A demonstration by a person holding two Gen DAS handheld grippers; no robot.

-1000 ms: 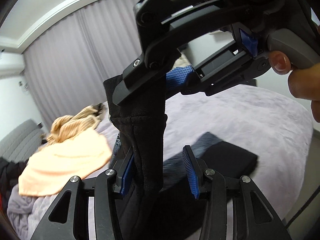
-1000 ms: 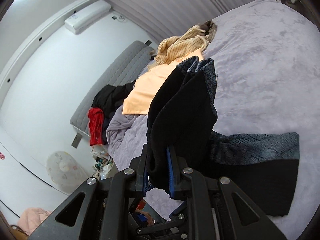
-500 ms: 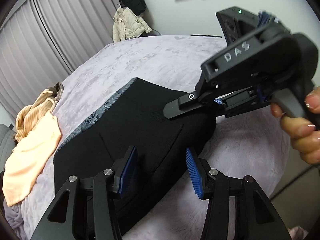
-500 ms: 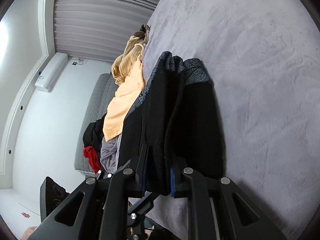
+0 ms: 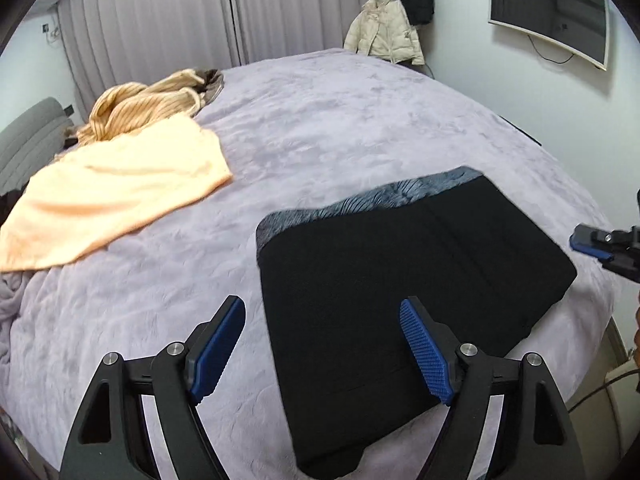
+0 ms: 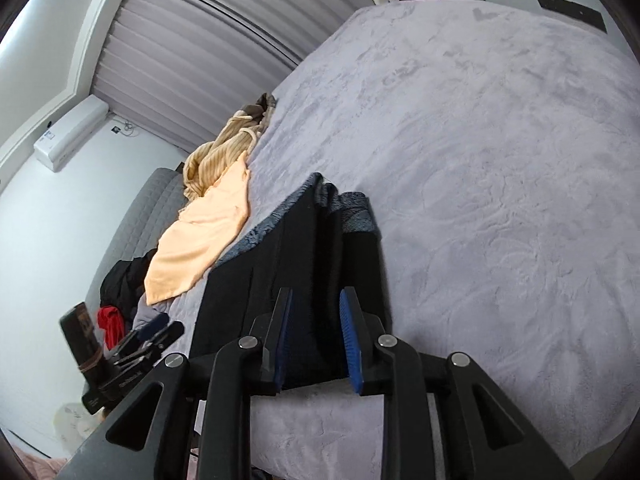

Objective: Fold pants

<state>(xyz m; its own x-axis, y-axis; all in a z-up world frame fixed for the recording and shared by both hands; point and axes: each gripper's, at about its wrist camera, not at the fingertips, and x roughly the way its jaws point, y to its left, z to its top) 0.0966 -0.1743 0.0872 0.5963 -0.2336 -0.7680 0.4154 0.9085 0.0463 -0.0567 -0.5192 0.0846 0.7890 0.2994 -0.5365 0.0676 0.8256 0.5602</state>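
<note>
The black pants [image 5: 404, 296] lie folded into a flat block on the near right part of the lilac bedspread [image 5: 360, 120], the grey patterned waistband [image 5: 372, 204] along their far edge. The left gripper [image 5: 322, 350] hangs just above the near left corner, jaws spread wide, nothing between the blue pads. From the right wrist view, the right gripper [image 6: 316, 344] sits at the fold's near edge, jaws parted, black cloth showing in the gap but neither pad pressing it. Far left on the bed, a peach towel [image 5: 116, 192] lies spread out, and a striped tan garment [image 5: 140, 108] is bunched just behind it.
</note>
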